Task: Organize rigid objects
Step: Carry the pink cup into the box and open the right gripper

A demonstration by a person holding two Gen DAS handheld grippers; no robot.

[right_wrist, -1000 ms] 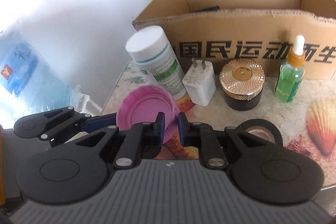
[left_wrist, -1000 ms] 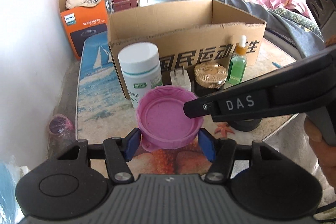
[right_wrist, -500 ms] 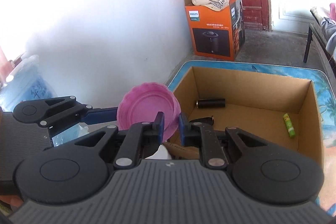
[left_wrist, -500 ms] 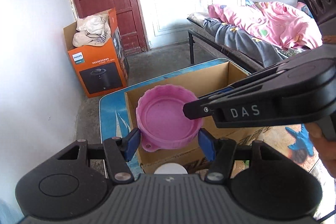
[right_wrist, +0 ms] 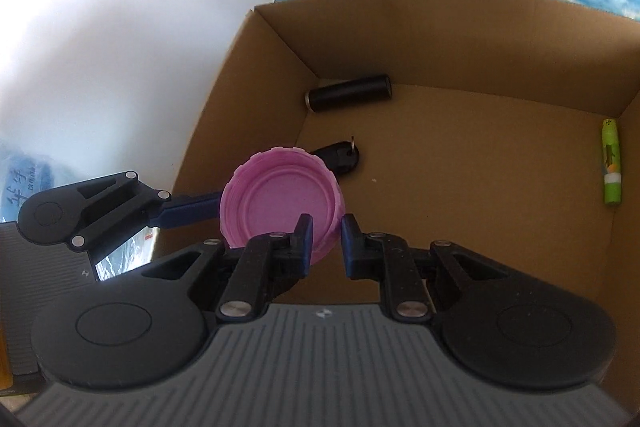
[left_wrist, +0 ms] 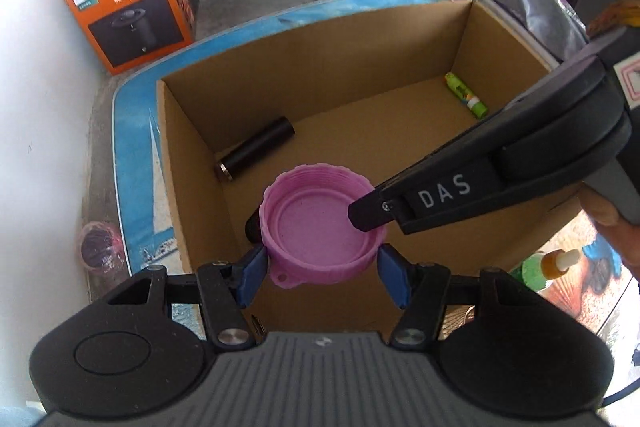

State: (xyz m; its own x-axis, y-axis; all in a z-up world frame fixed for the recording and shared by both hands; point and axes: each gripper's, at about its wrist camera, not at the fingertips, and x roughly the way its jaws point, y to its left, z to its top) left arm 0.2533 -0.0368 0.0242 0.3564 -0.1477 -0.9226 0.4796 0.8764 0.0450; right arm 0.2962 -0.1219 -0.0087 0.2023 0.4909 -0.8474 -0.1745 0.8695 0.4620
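A pink plastic lid [left_wrist: 322, 225] hangs over the open cardboard box [left_wrist: 192, 155], near its front left corner. My left gripper [left_wrist: 320, 273] has its blue pads on the lid's two sides, though a small gap shows at the right pad. My right gripper [right_wrist: 325, 241] pinches the lid's rim [right_wrist: 280, 199] from the right; its jaws have widened slightly. In the left wrist view the right gripper's finger [left_wrist: 404, 207] reaches over the lid. The lid faces hollow side up.
Inside the box lie a black cylinder [right_wrist: 348, 93], a black key fob [right_wrist: 340, 155] and a green tube [right_wrist: 611, 167]. A green dropper bottle [left_wrist: 548, 265] stands in front of the box. An orange carton [left_wrist: 124, 11] stands on the floor by the wall.
Both grippers carried the lid up from the table and over the box, and now tilt down into it. The right jaws have opened a little.
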